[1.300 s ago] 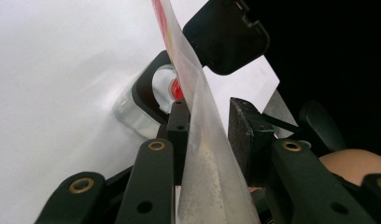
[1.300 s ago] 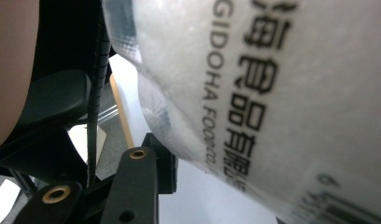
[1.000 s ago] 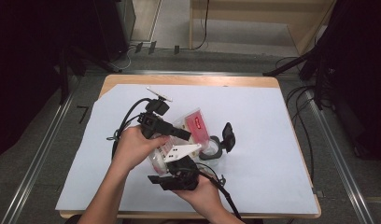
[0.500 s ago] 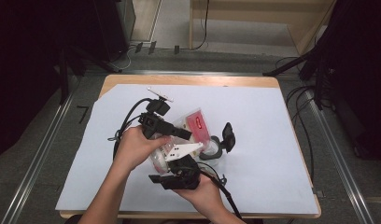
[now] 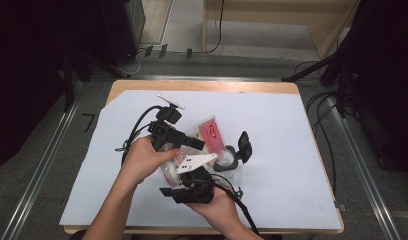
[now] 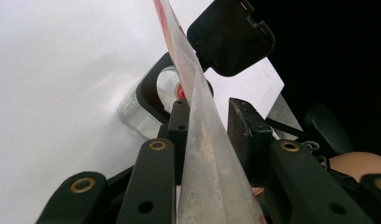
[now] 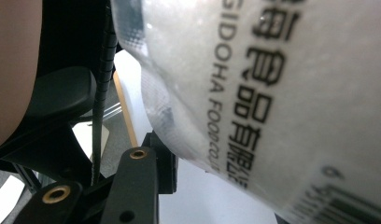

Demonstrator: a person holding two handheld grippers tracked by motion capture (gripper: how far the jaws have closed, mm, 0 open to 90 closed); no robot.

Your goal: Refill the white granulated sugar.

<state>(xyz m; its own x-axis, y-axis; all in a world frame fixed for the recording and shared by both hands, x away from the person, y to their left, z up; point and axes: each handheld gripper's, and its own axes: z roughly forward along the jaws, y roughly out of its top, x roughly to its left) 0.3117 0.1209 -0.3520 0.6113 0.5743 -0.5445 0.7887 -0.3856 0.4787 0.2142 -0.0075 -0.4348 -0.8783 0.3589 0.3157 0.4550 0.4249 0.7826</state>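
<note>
A clear plastic pouch (image 5: pixel 208 131) with a red label is held up over the middle of the table between both grippers. In the left gripper view, my left gripper (image 6: pixel 208 116) is shut on the thin upper edge of the pouch (image 6: pixel 198 154). My right gripper (image 5: pixel 186 172) comes from below and is shut on the bulging lower part of the pouch (image 7: pixel 282 79), which carries black print and hides the right jaw. Just beyond lies a clear jar (image 5: pixel 231 159) with a black rim; its black lid (image 5: pixel 243 145) stands hinged open. The jar (image 6: pixel 149 105) and lid (image 6: pixel 230 37) sit right behind the pouch.
A white sheet (image 5: pixel 292 150) covers the wooden table (image 5: pixel 202 86). Both forearms enter from the bottom edge. Cables (image 5: pixel 137 127) trail from the grippers. Dark stands and floor cables (image 5: pixel 332 100) surround the table.
</note>
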